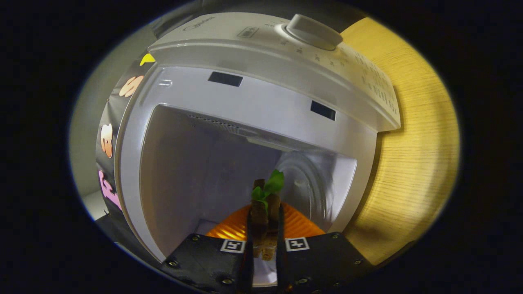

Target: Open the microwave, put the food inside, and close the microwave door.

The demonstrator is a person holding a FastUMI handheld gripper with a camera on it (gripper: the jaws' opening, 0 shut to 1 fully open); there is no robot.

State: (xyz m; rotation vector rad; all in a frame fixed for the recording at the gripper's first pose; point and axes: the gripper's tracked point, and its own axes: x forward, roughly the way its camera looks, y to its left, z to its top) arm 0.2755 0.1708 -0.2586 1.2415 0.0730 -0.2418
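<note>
Both claw (264, 228) fingers gripping pumpkin (302, 224) stem, microwave (253, 94) open

One microwave (261, 102) stands on one wooden worktop (416, 155), with one knob (314, 30) and two dark slots in its front frame. One claw (264, 228), two fingers pressed on one pumpkin (261, 226), which carries one stem and two leaves.

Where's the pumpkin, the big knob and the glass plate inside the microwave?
pumpkin (300, 226): gripper view, its ribbed orange side.
knob (314, 30): gripper view, its flat top.
glass plate (304, 179): gripper view, its rim inside the microwave.
</note>
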